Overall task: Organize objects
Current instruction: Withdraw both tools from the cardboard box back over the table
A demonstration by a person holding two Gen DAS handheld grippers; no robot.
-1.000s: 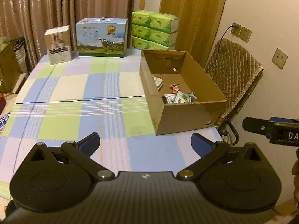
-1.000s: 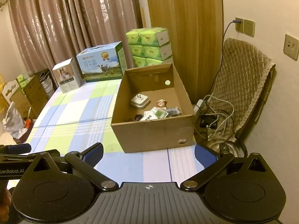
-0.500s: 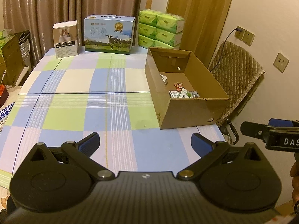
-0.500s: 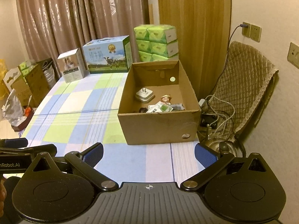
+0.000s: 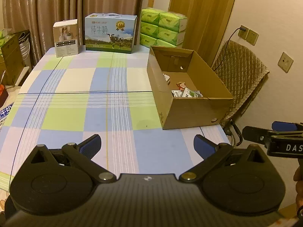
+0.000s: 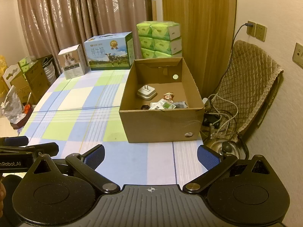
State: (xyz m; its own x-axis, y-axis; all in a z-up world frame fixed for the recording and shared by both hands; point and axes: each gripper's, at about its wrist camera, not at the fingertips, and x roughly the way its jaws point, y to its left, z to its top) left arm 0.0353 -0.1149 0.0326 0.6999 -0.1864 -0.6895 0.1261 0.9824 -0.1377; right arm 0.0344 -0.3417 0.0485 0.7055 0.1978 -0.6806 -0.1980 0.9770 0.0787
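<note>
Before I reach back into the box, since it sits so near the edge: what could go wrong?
The cardboard box sits at the table's right edge; a push could tip it onto the cables and kettle below. The plug adapter lies prongs up and could slip in a grasp.

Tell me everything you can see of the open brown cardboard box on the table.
The open brown cardboard box stands upright, topless, on the checked tablecloth near the table's right edge. Plain corrugated walls; a round hole shows in its near wall and another in its far wall. Inside lie a white plug adapter, a small reddish packet and flat printed packets. Neither gripper touches it.
</note>
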